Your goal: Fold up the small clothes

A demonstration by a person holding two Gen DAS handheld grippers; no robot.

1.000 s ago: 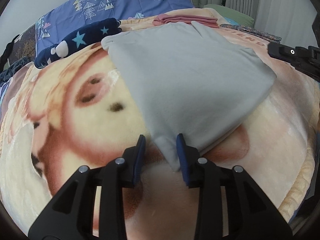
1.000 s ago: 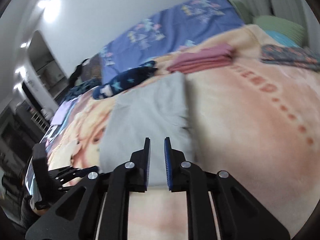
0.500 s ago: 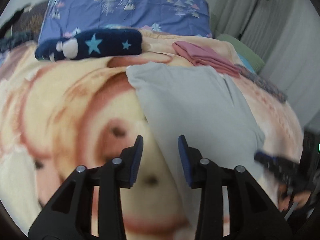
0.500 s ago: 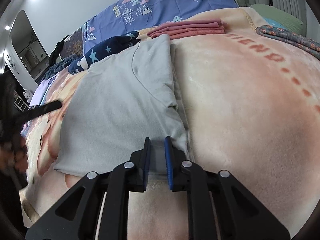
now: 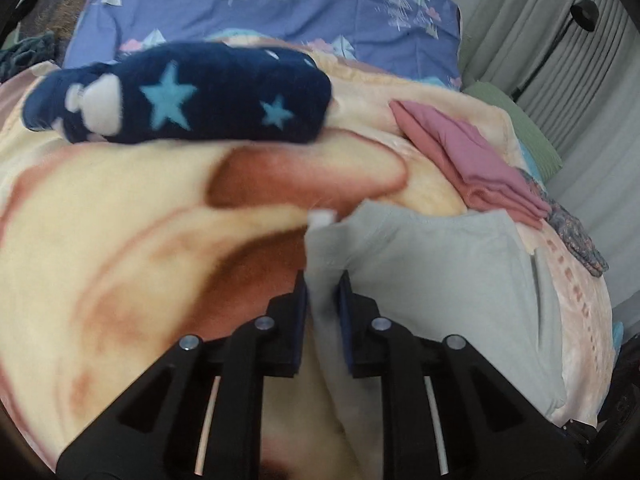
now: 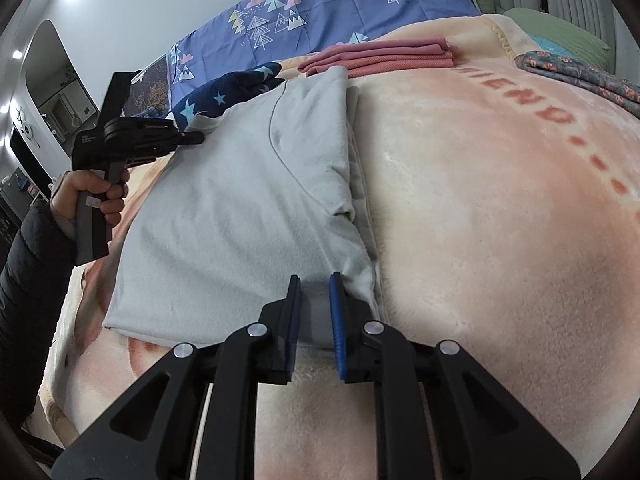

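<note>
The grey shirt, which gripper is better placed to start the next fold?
Probably left: the left gripper already straddles the grey shirt at its far corner, while the right gripper sits at the near hem.

my left gripper (image 5: 322,280) sits at the grey shirt (image 5: 440,292) near its collar edge, cloth between my parted fingers, blurry. shirt lies on the beige blanket (image 5: 120,240). navy star fleece (image 5: 188,96) beyond, pink folded clothes (image 5: 472,164) to the right.
</note>
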